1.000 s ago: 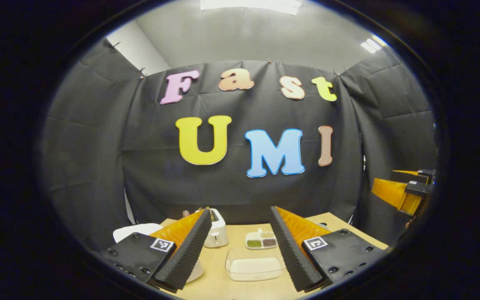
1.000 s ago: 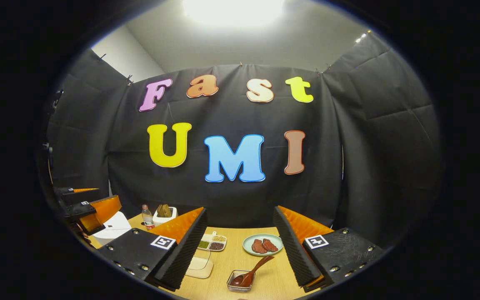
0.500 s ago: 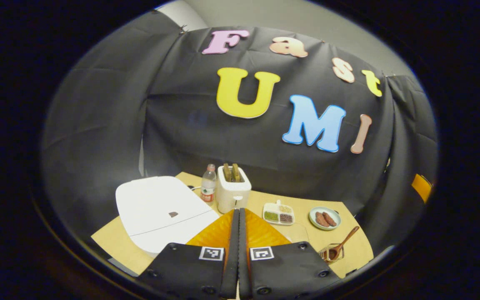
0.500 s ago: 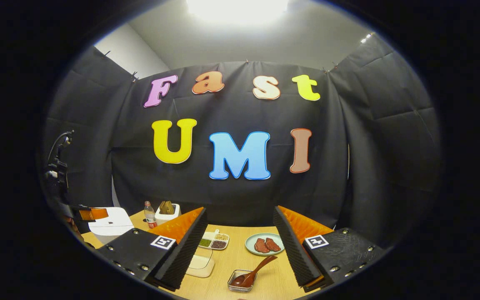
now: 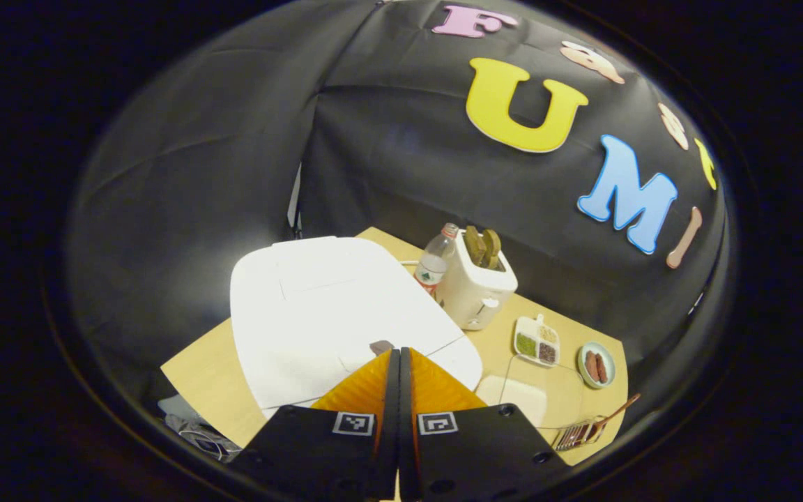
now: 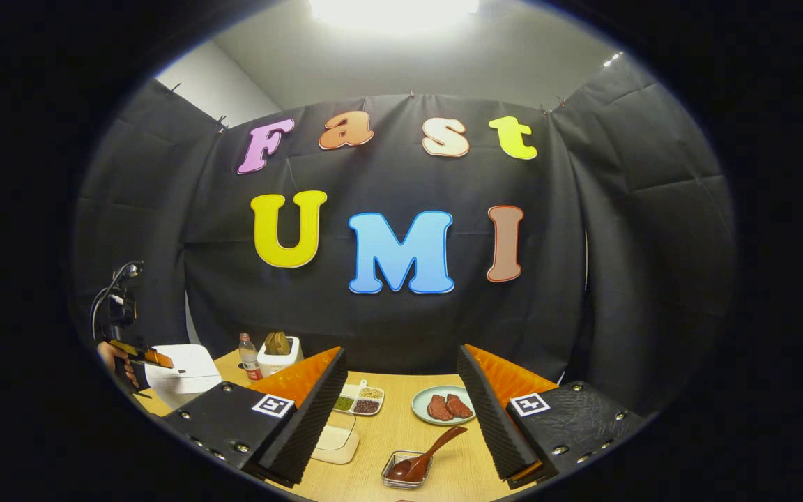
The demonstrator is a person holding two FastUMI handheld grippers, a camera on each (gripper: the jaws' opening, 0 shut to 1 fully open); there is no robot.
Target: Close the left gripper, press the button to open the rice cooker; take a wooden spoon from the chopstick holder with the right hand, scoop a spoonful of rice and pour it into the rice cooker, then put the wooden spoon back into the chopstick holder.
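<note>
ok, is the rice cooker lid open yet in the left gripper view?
No, the white rice cooker lid lies flat and shut, with the closed left claw pointing at the small button on its front edge.

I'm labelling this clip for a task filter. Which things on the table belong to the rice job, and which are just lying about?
For the job:
- rice cooker, lid down
- its button
- wooden spoon in the holder
- rice container
- left gripper, fingers shut

Lying about:
- toaster
- bottle
- divided dish
- plate with food
</note>
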